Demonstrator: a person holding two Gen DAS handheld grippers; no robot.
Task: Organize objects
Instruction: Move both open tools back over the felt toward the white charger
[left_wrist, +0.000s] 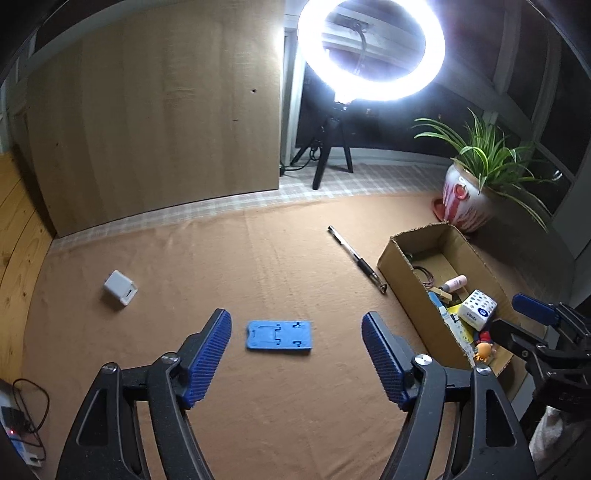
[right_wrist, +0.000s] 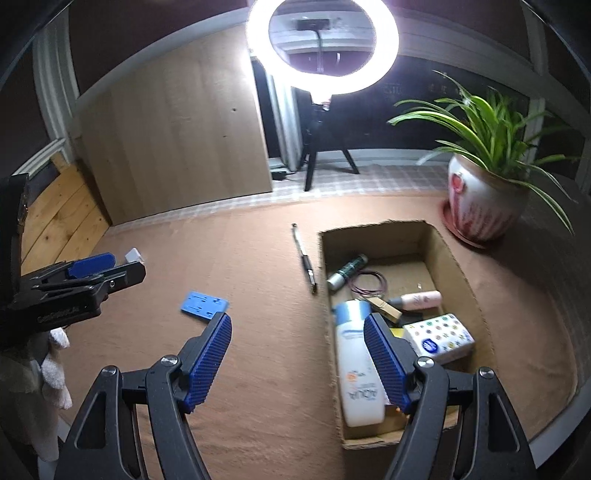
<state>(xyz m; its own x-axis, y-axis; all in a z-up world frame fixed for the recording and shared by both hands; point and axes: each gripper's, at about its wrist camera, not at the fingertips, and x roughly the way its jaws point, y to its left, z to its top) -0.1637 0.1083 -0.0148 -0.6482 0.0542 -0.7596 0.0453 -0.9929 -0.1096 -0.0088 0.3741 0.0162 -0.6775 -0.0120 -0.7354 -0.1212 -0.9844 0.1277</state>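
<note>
My left tongs (left_wrist: 296, 360) stand wide apart with nothing between them, their ribbed blue rubber pads (left_wrist: 208, 360) bare on black plastic arms. My right tongs (right_wrist: 297, 363) gape as well, empty, over the near end of the cardboard box (right_wrist: 448, 245).

I take that box as my mark. It is a long, open rectangle of plain brown card with rough-cut edges, sitting on a soft tan cloth (left_wrist: 258, 258) that has a faint weave. Inside lie a smooth white bottle (right_wrist: 356, 373) with blue print, a small pink tube (right_wrist: 421, 299), a dark green cylinder (right_wrist: 347, 271), a wooden clothespin (right_wrist: 384, 308), a coil of thin cord (right_wrist: 367, 284) and a dotted white tissue pack (right_wrist: 439, 338).

Just left of the box, parallel to its long side, lies a slim pen (left_wrist: 356, 260) with a black grip. Further left sits a flat blue plastic plate (left_wrist: 279, 336) with moulded notches. Well to the left of that, farthest from the box, rests a small white cube of a charger (left_wrist: 120, 292). Behind the box stands a glossy red-and-white pot (right_wrist: 476, 206) with long green leaves.
</note>
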